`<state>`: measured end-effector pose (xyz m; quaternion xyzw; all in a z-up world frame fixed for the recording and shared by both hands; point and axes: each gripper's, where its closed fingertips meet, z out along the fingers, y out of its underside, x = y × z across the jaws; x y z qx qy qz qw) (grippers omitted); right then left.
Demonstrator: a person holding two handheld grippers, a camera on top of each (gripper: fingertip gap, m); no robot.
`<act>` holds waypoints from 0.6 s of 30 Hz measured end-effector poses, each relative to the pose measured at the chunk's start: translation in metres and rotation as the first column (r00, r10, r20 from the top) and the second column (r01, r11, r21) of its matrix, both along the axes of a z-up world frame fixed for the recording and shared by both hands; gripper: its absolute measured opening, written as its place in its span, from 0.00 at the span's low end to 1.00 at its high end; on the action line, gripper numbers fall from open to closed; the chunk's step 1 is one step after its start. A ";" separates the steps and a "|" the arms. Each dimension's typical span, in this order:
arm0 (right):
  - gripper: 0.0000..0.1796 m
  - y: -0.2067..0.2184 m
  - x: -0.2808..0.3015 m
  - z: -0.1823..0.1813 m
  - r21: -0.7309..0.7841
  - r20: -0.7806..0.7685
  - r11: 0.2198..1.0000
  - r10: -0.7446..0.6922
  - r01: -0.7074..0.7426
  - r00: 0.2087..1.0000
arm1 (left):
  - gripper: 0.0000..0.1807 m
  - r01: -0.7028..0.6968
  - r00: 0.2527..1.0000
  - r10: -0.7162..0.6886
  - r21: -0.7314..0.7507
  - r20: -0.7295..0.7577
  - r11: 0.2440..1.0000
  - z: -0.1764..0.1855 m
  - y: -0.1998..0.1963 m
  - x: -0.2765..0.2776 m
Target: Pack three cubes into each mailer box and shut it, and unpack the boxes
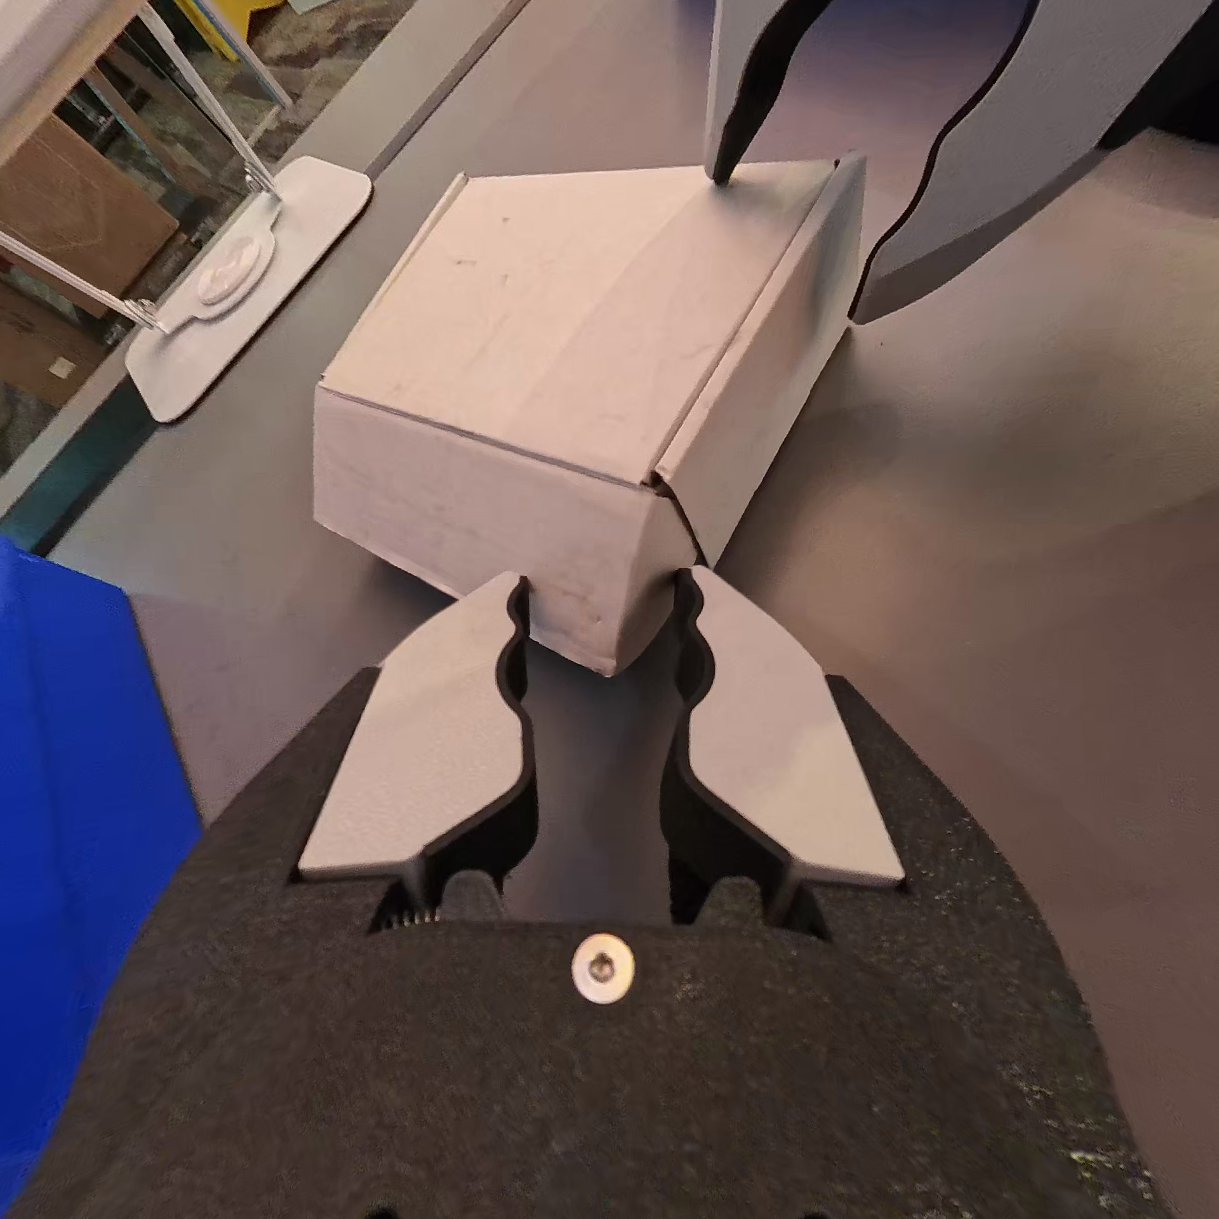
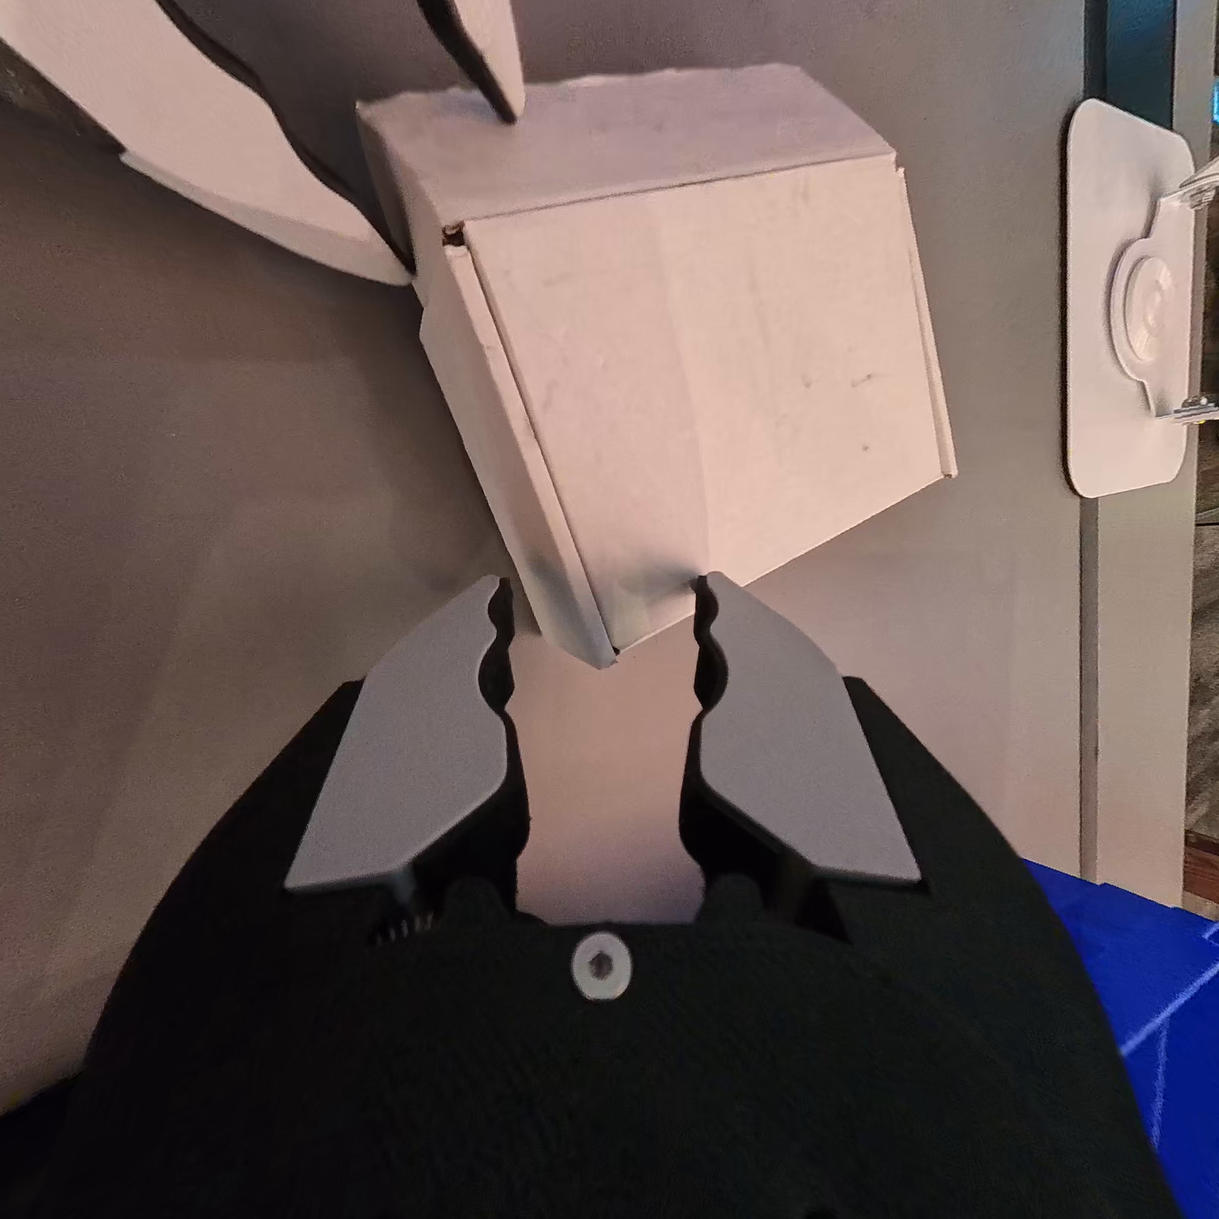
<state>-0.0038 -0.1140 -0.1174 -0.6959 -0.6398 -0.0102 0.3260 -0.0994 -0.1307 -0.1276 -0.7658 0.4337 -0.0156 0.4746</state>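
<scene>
The left gripper [image 1: 601,580] stands with its jaws parted, straddling the near bottom corner of the white mailer box [image 1: 567,343] — one finger along the front wall, the other at the side flap, and whether either actually touches the cardboard cannot be told. Across the box, the right gripper [image 2: 603,584] is likewise spread, holding nothing; one of its fingertips [image 2: 702,584] sits right at the lid's edge near the opposite corner, the other just beside the side wall. Taking opposite corners looks deliberate: the two tools pin the box between them so it cannot slide on the smooth grey table [image 1: 989,528] while the lid is worked. The box sits with its lid down and the front flap looking tucked in, though a small dark gap shows at one top corner [image 2: 454,245], so the closure may not be fully seated. No cubes are visible; whether any are inside cannot be told. Further out, a flat white stand base [image 1: 257,277] lies near the table edge, and a blue bin [image 1: 66,791] sits close beside the grippers, probably within easy reach for that reason.
</scene>
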 end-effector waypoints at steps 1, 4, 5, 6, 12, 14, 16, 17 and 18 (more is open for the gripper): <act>0.30 0.000 0.000 0.000 -0.001 -0.003 1.000 -0.005 0.005 1.000 | 0.23 0.003 1.000 -0.003 -0.022 0.008 1.000 -0.003 -0.001 0.002; 0.31 0.000 0.000 0.000 -0.001 -0.010 1.000 -0.008 0.008 1.000 | 0.23 -0.005 1.000 0.006 -0.048 0.024 0.999 -0.007 0.000 0.006; 0.31 0.000 0.000 0.000 0.001 -0.009 1.000 -0.007 0.007 1.000 | 0.23 -0.008 1.000 0.009 -0.044 0.027 0.999 -0.007 0.000 0.006; 0.31 0.000 0.000 0.000 0.003 -0.011 1.000 -0.005 0.005 1.000 | 0.23 -0.008 1.000 0.009 -0.045 0.030 0.999 -0.007 0.001 0.007; 0.32 -0.002 0.002 0.003 0.000 -0.045 0.999 -0.032 0.032 0.998 | 0.22 -0.002 0.992 0.017 -0.114 0.128 0.993 0.004 -0.006 -0.001; 0.32 -0.005 0.000 0.011 0.008 -0.106 0.998 -0.063 0.064 0.992 | 0.22 0.000 0.983 0.030 -0.161 0.182 0.987 0.010 -0.009 -0.005; 0.33 -0.009 0.000 0.019 -0.023 -0.176 0.992 -0.128 0.126 0.976 | 0.21 0.027 0.974 0.030 -0.244 0.226 0.969 0.009 -0.015 -0.002; 0.34 -0.012 0.001 0.020 -0.049 -0.200 0.986 -0.168 0.161 0.965 | 0.21 0.047 0.968 0.025 -0.280 0.248 0.959 0.008 -0.018 0.002; 0.35 -0.014 0.004 0.022 -0.067 -0.217 0.979 -0.204 0.194 0.955 | 0.21 0.066 0.963 0.021 -0.310 0.269 0.949 0.006 -0.021 0.007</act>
